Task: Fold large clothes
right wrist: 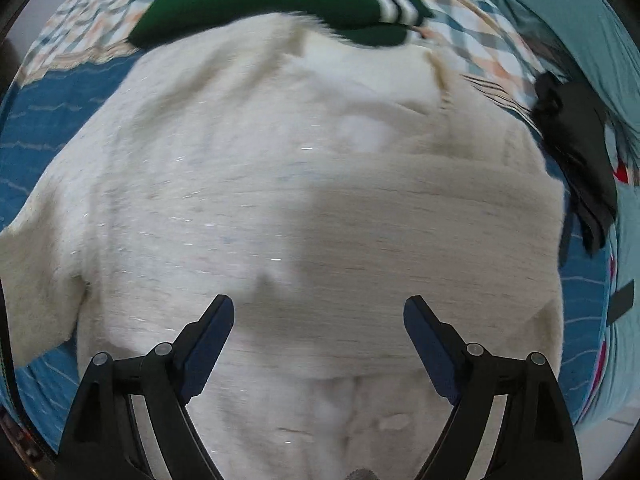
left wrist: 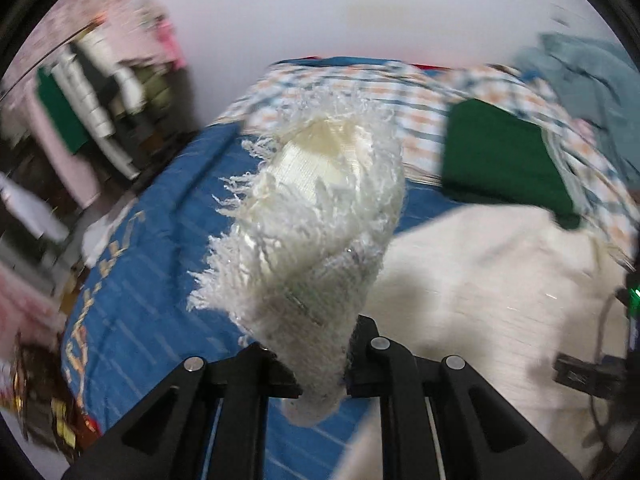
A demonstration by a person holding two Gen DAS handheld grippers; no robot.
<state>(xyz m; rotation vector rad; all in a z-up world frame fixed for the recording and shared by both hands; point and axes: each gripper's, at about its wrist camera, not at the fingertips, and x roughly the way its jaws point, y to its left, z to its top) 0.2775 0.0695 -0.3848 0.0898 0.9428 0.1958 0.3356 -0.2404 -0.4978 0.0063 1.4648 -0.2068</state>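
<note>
A large fuzzy white sweater (right wrist: 304,184) lies spread on the blue bedspread (right wrist: 24,144). My left gripper (left wrist: 322,376) is shut on a fringed end of the white sweater (left wrist: 320,216), which looks like a sleeve cuff, and holds it raised above the bed. The rest of the sweater (left wrist: 480,280) lies to the right in the left wrist view. My right gripper (right wrist: 318,320) is open and empty, hovering over the sweater's body near its front edge.
A folded green garment with white stripes (right wrist: 280,0) lies beyond the sweater on a checked blanket (right wrist: 480,28); it also shows in the left wrist view (left wrist: 504,160). A black item (right wrist: 576,152) and teal fabric (right wrist: 592,32) lie at right. Shelves of clothes (left wrist: 92,92) stand at left.
</note>
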